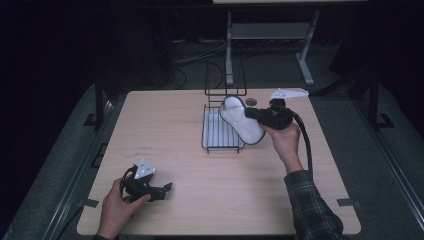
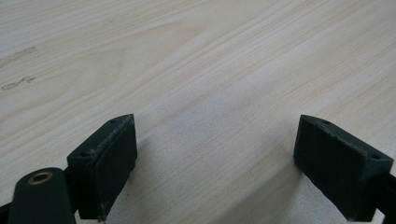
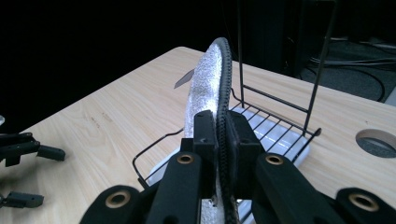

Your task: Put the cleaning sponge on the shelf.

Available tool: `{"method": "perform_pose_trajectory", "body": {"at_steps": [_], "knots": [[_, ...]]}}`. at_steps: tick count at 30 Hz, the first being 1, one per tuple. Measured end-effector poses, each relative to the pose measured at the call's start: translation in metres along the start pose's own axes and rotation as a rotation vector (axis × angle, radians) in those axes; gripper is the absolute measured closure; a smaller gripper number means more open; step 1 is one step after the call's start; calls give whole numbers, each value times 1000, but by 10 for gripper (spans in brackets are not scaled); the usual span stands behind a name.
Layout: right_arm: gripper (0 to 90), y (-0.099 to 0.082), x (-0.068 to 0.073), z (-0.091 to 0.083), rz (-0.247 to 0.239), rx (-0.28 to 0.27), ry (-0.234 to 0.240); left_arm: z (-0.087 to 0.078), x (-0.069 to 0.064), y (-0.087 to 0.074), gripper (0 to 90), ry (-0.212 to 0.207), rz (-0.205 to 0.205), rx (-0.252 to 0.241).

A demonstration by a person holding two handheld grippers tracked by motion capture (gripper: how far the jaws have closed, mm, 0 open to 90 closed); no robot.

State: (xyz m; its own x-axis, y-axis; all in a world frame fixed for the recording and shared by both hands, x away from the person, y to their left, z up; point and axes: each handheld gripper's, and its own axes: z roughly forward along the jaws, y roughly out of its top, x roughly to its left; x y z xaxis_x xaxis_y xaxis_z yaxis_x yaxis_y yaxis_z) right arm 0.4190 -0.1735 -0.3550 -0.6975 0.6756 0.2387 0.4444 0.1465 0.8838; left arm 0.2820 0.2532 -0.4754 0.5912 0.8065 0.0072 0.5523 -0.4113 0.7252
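From the high view, the right tongs (image 1: 251, 114) pinch a flat white fleecy slipper insole with a black stitched edge (image 1: 241, 120), carried edge-up over the right side of a black wire rack with a pale tray in its base (image 1: 218, 131), which stands far of centre on the pale wooden tabletop (image 1: 170, 150). Holding the piece by its rim at one end leaves most of its length free, which I judge suits lowering it into the rack between the wires. The tall wire back of the rack rises at the far side, so an approach from the right and near side looks unobstructed. At the near left, the left tongs (image 1: 162, 190) lie low on the tabletop in the person's hand, well apart from the rack, probably parked so as not to crowd the working hand.

In the left gripper view, the left tongs (image 2: 215, 163) stand spread wide, with nothing but bare wood grain between the two black pads.

In the right gripper view, the right tongs (image 3: 222, 140) are pressed together on the insole (image 3: 205, 88), one pad on the fleecy face and the other against the black edging, so it stands upright and thin-side toward the camera. Beneath and beyond it lies the rack (image 3: 280, 135), its tray just under the insole's lower end. A round hole in the tabletop (image 3: 377, 142) sits to the right.
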Motion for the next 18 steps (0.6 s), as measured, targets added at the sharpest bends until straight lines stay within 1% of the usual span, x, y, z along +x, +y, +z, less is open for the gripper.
{"method": "perform_pose_trajectory", "body": {"at_steps": [2,7,11,13,15,16,17,18], "knots": [[837,1,1,4,-2,-12,-2,0,0,0,127,0,0,0],[837,4,0,16,10,-1,4,0,0,0,127,0,0,0],[837,6,1,23,11,5,6,0,0,0,127,0,1,0],[837,7,2,31,3,3,4,0,0,0,127,0,1,0],[836,7,2,33,5,7,5,0,0,0,127,0,0,0],[837,6,1,39,15,20,7,0,0,0,127,0,1,0],[837,6,1,39,15,20,7,0,0,0,127,0,1,0],[837,5,0,44,19,22,5,0,0,0,127,0,1,-1]]}}
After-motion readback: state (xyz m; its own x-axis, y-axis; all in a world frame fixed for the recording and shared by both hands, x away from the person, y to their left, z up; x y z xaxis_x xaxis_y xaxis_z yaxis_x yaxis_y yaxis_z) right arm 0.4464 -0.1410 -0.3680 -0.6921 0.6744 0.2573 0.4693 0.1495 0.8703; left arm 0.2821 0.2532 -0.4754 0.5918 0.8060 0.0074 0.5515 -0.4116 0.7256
